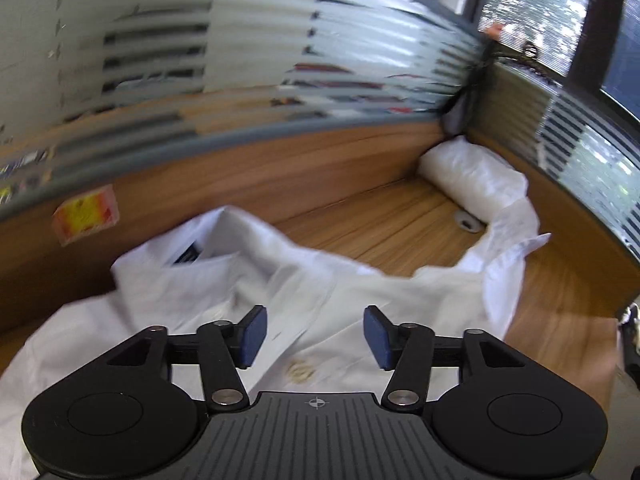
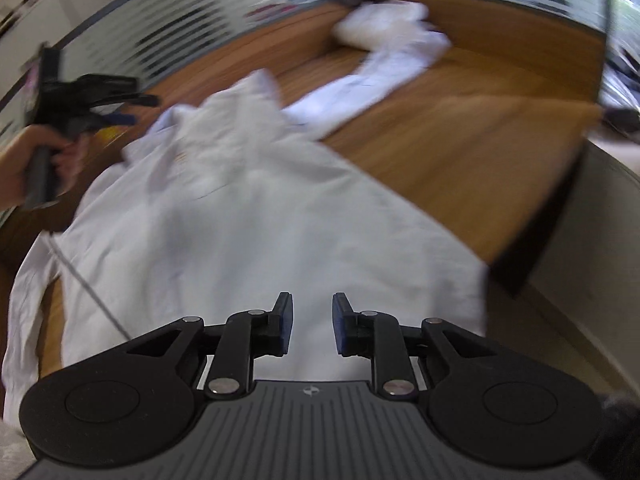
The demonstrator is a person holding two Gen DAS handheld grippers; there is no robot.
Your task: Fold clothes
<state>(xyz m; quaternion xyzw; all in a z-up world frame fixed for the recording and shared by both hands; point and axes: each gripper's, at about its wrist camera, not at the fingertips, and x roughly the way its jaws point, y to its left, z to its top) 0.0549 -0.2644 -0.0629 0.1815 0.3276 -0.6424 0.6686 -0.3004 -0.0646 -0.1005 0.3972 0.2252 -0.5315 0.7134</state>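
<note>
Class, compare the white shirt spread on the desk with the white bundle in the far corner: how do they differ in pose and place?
The white shirt lies spread out near the open left hand-held gripper; the white bundle sits rolled up. The shirt covers the near desk; the bundle is tucked into the far corner, though one shirt sleeve reaches it. Both are white.

text: none legible | shirt label (image 1: 187, 255), sticker (image 1: 86, 215): blurred

Bench (image 1: 384, 216): wood-grain top, raised wooden back panels | Partition (image 1: 248, 40): frosted striped glass, grey frame | Window (image 1: 532, 4): dark frame, daylight, foliage outside | Floor (image 2: 600, 216): pale | Focus: motion-blurred
</note>
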